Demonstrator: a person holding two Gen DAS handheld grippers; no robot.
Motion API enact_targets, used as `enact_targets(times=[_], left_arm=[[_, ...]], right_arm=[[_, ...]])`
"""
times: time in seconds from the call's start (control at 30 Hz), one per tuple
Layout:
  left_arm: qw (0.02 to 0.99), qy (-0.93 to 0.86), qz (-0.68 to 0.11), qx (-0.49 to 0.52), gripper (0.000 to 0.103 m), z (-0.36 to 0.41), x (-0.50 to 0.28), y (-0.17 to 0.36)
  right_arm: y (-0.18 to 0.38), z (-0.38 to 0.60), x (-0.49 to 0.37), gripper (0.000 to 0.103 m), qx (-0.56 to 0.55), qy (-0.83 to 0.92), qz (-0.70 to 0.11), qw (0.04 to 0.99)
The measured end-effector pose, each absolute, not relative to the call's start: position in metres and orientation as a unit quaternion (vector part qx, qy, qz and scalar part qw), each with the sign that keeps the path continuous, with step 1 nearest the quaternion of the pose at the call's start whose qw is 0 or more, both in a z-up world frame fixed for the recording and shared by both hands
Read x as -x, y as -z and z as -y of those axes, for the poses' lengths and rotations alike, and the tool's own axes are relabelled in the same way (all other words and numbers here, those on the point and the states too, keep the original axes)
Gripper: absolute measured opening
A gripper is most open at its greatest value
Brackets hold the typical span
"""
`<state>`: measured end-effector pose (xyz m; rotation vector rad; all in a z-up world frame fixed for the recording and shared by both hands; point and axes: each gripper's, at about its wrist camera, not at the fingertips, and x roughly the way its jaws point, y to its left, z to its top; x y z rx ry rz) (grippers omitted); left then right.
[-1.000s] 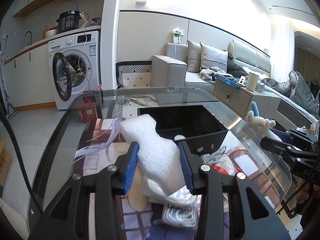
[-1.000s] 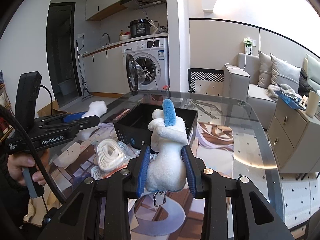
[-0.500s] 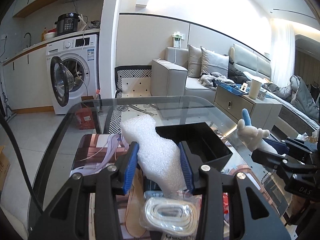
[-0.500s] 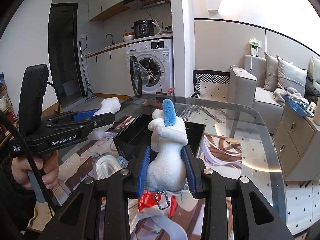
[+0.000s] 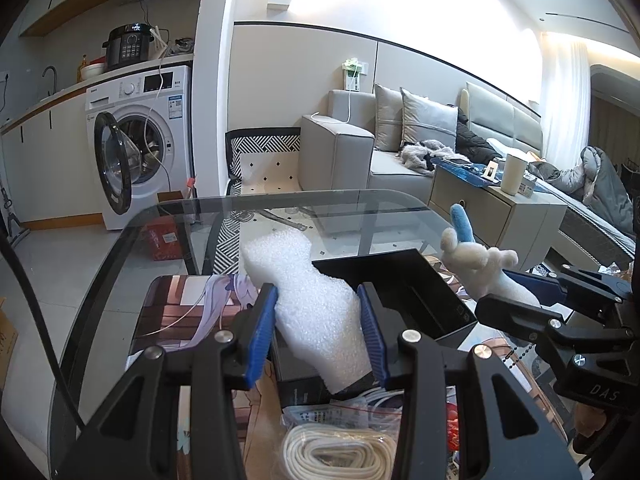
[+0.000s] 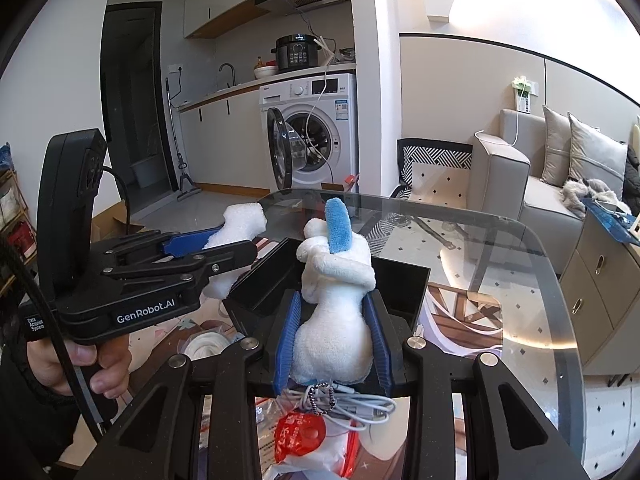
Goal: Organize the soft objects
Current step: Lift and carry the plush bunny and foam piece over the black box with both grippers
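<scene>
My left gripper (image 5: 318,312) is shut on a white foam piece (image 5: 308,296), whose top sticks out past the blue pads; the same foam piece (image 6: 236,226) shows in the right wrist view at the left. My right gripper (image 6: 332,324) is shut on a white plush toy (image 6: 336,288) with a blue ear, and a bead chain hangs from its base. That plush toy (image 5: 476,264) appears at the right of the left wrist view. Both held things hover over an open black box (image 5: 404,292) on the glass table (image 6: 500,264); the foam is at the box's near left corner.
Below the grippers lie a coil of white cord (image 5: 340,452), a white cable and a red packet (image 6: 300,436) on a printed mat (image 5: 180,308). A hand (image 6: 80,364) holds the left gripper's handle. A washing machine (image 5: 140,140), sofa and cabinet stand beyond the table.
Both grippers have moved forward over the table toward the black box, still holding the foam and the plush toy. The box now sits closer under them.
</scene>
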<state>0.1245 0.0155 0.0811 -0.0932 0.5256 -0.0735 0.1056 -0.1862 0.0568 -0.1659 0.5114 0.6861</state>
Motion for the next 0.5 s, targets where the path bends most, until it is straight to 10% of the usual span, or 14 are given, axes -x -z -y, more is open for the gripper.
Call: enact_targets(times=[0.5], left_arm=[[0.958, 0.045, -0.283, 0.035, 0.040, -0.012, -0.158, -0.062]], right_arm=[[-0.033, 0.174, -0.145, 0.034, 0.091, -0.323, -0.278, 0.900]])
